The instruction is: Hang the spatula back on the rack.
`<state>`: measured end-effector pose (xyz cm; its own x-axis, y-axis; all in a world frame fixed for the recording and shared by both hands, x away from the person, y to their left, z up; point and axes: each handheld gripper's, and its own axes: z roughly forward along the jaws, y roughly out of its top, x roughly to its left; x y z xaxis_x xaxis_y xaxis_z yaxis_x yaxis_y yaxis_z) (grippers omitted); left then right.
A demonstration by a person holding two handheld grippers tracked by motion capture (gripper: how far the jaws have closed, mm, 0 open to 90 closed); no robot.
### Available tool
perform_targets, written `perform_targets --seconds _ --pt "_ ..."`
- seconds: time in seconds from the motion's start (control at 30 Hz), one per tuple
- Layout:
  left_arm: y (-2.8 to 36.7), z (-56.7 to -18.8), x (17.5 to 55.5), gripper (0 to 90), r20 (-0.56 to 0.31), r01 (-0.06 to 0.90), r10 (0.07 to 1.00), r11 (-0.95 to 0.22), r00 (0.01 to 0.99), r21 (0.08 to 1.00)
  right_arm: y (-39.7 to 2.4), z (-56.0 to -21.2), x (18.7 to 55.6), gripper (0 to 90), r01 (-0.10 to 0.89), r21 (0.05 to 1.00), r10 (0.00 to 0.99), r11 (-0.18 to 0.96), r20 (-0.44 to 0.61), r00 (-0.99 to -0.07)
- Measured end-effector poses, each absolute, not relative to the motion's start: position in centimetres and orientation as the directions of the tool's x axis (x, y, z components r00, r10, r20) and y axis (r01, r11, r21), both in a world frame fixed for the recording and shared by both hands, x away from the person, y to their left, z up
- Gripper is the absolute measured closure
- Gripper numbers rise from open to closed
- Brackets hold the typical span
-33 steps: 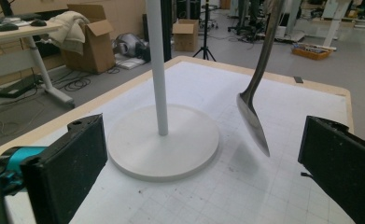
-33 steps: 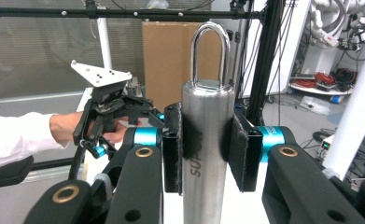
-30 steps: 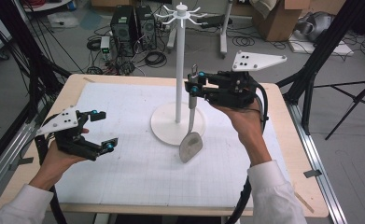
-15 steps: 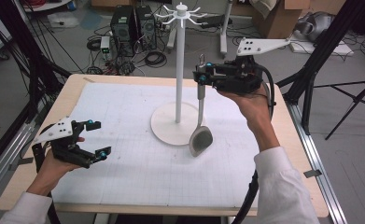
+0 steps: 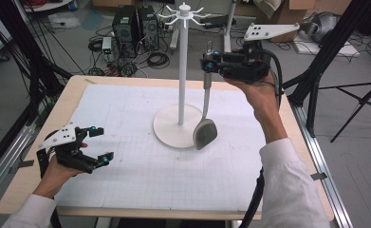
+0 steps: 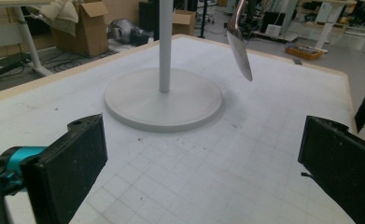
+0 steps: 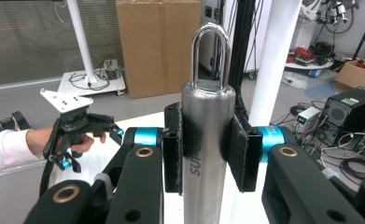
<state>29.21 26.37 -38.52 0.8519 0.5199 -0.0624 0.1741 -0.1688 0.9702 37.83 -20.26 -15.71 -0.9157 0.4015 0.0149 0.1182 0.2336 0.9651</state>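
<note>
The high view is showing the white hook stand (image 5: 182,76) rising from its round base on the table (image 5: 41,156), while the right gripper view is revealing the hanging loop (image 7: 210,51) atop the steel spatula (image 5: 205,118). The right gripper (image 5: 208,64) is clamping the spatula's handle just right of the stand's pole, long axis upright, blade hanging down over the base's edge. The left gripper (image 5: 97,144), jaws apart and holding nothing, is hovering well left of the stand.
</note>
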Motion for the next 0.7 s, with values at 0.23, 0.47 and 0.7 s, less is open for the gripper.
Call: perform_targets --seconds 0.23,0.47,0.7 --pt "26.7 -39.0 29.2 1.7 -0.077 0.186 0.535 -0.153 0.842 0.971 -20.3 -15.0 39.0 70.2 0.115 0.965 0.411 0.236 0.008 -0.912" --pt "26.5 -39.1 29.3 1.7 -0.072 0.190 0.538 -0.167 0.840 0.967 -19.9 -14.1 40.5 70.2 0.119 0.961 0.410 0.249 0.007 -0.912" --pt "26.7 -38.8 29.2 1.7 -0.069 0.185 0.544 -0.161 0.836 0.969 -19.5 -13.7 41.2 70.3 0.127 0.957 0.407 0.260 0.010 -0.914"
